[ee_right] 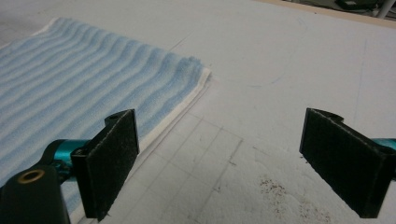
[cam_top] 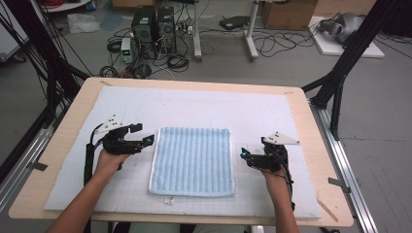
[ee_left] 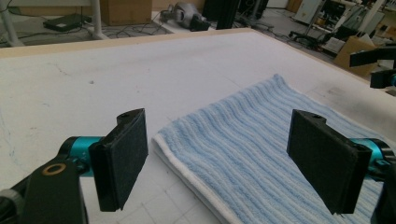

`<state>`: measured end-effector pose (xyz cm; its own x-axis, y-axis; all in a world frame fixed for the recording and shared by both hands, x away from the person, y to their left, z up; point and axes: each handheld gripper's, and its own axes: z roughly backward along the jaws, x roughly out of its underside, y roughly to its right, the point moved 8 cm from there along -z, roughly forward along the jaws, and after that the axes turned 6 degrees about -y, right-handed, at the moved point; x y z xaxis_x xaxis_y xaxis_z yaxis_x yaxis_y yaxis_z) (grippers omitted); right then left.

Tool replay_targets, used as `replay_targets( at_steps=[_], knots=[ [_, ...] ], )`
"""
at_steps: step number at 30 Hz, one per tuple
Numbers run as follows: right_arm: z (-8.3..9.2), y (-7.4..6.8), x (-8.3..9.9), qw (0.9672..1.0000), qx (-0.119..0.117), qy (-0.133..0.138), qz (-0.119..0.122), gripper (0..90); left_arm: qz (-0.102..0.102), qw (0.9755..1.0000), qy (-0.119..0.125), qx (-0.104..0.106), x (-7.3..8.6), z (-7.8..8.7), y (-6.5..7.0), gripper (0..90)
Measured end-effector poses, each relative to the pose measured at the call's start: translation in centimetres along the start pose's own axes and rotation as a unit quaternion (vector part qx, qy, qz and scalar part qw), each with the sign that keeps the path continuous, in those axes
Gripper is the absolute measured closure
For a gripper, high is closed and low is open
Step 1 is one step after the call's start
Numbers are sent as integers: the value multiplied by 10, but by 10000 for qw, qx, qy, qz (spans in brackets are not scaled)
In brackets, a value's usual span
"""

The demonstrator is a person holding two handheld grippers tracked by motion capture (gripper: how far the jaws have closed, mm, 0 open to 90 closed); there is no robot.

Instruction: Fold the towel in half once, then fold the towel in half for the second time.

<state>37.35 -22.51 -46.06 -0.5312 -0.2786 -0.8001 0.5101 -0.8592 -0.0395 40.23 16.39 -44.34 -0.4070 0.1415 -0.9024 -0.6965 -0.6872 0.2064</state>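
Note:
A folded light-blue striped towel (cam_top: 192, 160) lies flat in the middle of the white mat (cam_top: 204, 104). My left gripper (cam_top: 144, 134) rests just off the towel's left edge, jaws open and pointing at it. In the left gripper view the two black pads (ee_left: 122, 158) stand wide apart with the towel (ee_left: 261, 116) and its near corner on the mat between them, untouched. My right gripper (cam_top: 253, 148) sits just off the towel's right edge, open too. In the right gripper view its pads (ee_right: 109, 163) frame bare mat, with the towel (ee_right: 88, 74) and its white hem at the left.
The mat covers a wooden table (cam_top: 318, 145) with rounded corners. Beyond the far edge the floor holds computer towers (cam_top: 153, 26), cables and table legs. Black frame struts (cam_top: 347, 58) rise at both sides. A small white tag (cam_top: 168, 199) lies at the towel's near edge.

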Motion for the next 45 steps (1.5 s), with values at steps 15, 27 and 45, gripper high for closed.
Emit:
replay_targets(
  at_steps=[15,27,45],
  knots=[
    [2,4,3,10000,44,8,-57,110,214,9995,-218,-7,7,-9,-5,204],
    [1,3,3,9999,-47,15,-114,110,304,9978,-582,-111,3,-24,-21,234],
    [-2,1,5,9998,-134,-83,-153,110,0,9913,-1246,-431,7,-68,-39,386]
  ],
)
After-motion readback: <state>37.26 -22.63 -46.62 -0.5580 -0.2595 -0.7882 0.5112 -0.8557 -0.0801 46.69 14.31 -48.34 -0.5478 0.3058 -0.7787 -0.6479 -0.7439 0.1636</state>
